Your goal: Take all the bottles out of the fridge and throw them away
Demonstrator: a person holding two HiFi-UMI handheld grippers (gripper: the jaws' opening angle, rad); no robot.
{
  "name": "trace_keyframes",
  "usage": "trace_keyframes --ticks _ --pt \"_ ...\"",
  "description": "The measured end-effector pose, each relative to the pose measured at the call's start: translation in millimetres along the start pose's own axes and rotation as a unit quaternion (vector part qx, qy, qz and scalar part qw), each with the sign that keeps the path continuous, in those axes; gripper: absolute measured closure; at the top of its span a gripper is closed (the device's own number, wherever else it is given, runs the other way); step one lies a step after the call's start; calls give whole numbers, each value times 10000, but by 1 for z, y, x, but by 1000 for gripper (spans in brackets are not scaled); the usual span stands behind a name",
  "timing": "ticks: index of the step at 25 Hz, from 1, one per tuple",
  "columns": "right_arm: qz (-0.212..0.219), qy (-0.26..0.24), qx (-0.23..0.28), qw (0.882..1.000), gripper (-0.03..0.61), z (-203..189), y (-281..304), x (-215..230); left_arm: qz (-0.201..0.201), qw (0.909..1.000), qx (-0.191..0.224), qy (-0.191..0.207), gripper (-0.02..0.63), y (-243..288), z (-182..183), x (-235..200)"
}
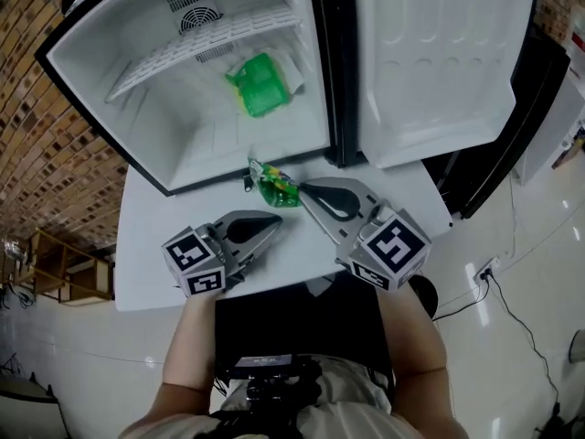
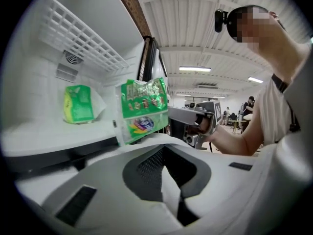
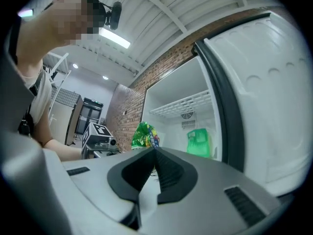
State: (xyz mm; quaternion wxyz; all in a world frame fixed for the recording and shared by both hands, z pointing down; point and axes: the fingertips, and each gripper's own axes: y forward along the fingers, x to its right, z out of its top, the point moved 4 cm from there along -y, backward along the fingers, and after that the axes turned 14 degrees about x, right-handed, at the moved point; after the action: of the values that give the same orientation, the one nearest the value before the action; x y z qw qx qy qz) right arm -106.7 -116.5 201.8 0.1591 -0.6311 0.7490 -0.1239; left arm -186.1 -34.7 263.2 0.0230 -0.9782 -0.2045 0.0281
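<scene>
Black fridge with white lining [image 1: 183,144] is standing open at the back of a white worktop [image 1: 155,218], its door [image 1: 439,62] swung to the right. Left tool [image 1: 274,222] is hovering clenched on nothing; right tool [image 1: 304,190] is clenching one edge of the bag. Green plastic-wrapped pack [image 1: 260,84] is sitting inside the fridge. Crinkled green snack bag [image 1: 274,187] is hanging just outside the opening, over the worktop
</scene>
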Motion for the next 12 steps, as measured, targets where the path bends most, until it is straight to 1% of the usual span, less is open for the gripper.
trace_keyframes --ticks 3,6,9,12 --pt "-137 -111 36 9998 574 18 -30 9 -415 9991 -5 -20 597 48 -4 24" --pt "-374 -269 49 9989 574 38 -67 20 -724 9974 -6 -40 597 83 -5 38" --pt "-774 -315 -96 9965 574 51 -113 29 -952 9954 -47 -80 597 107 -8 47" --pt "-1199 -416 -179 9918 574 53 -159 39 -1154 9933 -64 -82 597 129 -10 61"
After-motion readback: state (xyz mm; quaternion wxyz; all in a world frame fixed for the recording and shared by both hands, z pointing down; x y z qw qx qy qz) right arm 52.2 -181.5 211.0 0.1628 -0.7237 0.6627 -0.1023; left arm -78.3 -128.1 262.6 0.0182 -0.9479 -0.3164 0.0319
